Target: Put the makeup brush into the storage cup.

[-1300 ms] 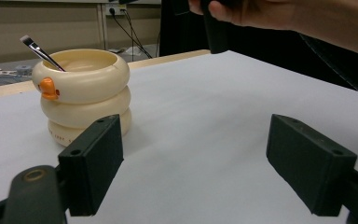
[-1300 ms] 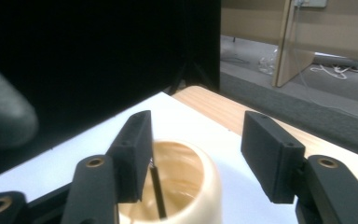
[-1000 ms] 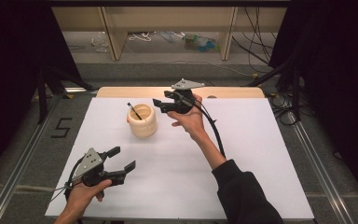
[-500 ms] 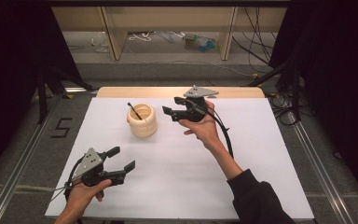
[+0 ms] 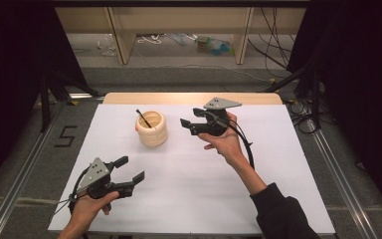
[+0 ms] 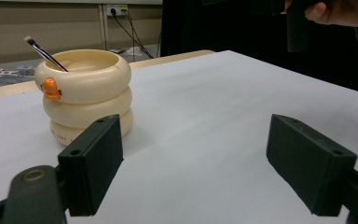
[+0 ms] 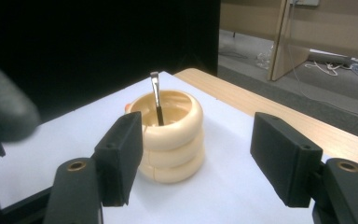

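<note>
Cream ringed pot (image 5: 152, 128) stands upright on the white bench (image 5: 278, 164), far-left of centre, with a thin black brush (image 5: 143, 118) leaning inside, bristle end up. Right gripper (image 5: 188, 122) is just right of the pot, apart from it, jaws released and just been widening, nothing between them. Left gripper (image 5: 131, 169) rests near-left, jaws spread, empty. Judgement: brush is light, stiff and slender, likely to slip; pinch the exposed handle just above the rim. Pot looks light, may tip if nudged.
</note>
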The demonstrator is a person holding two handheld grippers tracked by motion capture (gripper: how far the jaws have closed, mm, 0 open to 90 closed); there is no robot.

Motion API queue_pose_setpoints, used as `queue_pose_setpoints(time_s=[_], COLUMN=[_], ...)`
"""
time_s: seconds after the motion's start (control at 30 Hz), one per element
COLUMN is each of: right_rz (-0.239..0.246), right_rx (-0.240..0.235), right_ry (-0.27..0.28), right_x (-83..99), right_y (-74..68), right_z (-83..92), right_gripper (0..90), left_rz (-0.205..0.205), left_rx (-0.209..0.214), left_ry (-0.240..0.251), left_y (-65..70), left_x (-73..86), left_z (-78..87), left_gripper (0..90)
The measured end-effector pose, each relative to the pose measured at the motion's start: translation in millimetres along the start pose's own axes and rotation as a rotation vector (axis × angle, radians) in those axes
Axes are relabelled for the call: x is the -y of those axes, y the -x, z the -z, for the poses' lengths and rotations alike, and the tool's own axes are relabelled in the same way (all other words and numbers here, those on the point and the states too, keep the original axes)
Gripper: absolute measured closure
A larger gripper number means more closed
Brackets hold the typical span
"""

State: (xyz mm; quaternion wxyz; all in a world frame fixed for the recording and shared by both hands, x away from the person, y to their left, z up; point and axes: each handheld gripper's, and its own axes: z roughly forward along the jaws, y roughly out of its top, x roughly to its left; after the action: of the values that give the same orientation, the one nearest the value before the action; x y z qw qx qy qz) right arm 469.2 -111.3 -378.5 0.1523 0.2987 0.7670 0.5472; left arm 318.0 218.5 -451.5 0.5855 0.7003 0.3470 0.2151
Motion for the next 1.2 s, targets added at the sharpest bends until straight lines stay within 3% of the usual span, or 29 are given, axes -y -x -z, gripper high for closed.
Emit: queue_pose_setpoints(time_s=[0.2, 0.23, 0.33, 0.37, 0.4, 0.43, 1.2], right_rz=[0.005, 0.003, -0.006, -0.032, -0.032, -0.031, 0.000], right_rx=[0.010, 0.003, -0.002, -0.015, -0.015, -0.020, -0.005], right_ry=[-0.004, -0.003, 0.002, 0.008, 0.008, 0.011, 0.020], right_x=[5.1, 5.6, 6.1, 6.3, 6.3, 6.5, 15.3], right_y=[0.7, 1.0, 2.1, 2.5, 2.5, 2.7, -5.3], right_z=[7.3, 9.0, 13.7, 15.9, 15.9, 16.7, 39.0], right_gripper=[34.8, 34.6, 34.2, 34.0, 34.0, 33.9, 32.6], left_rz=[0.000, -0.052, -0.054, -0.054, 0.039, 0.043, 0.040], left_rx=[-0.009, -0.011, -0.007, -0.006, -0.009, -0.009, -0.011], left_ry=[-0.002, -0.046, -0.048, -0.049, 0.032, 0.036, 0.030], left_y=[-0.1, -3.4, -3.6, -3.7, 2.4, 2.8, 2.7], left_x=[0.1, -0.6, -0.6, -0.5, 0.5, 0.5, 0.9], left_z=[0.2, 2.8, 3.2, 3.3, -2.1, -2.4, -2.3], left_gripper=[18.5, 18.5, 18.5, 18.5, 18.5, 18.5, 18.5])
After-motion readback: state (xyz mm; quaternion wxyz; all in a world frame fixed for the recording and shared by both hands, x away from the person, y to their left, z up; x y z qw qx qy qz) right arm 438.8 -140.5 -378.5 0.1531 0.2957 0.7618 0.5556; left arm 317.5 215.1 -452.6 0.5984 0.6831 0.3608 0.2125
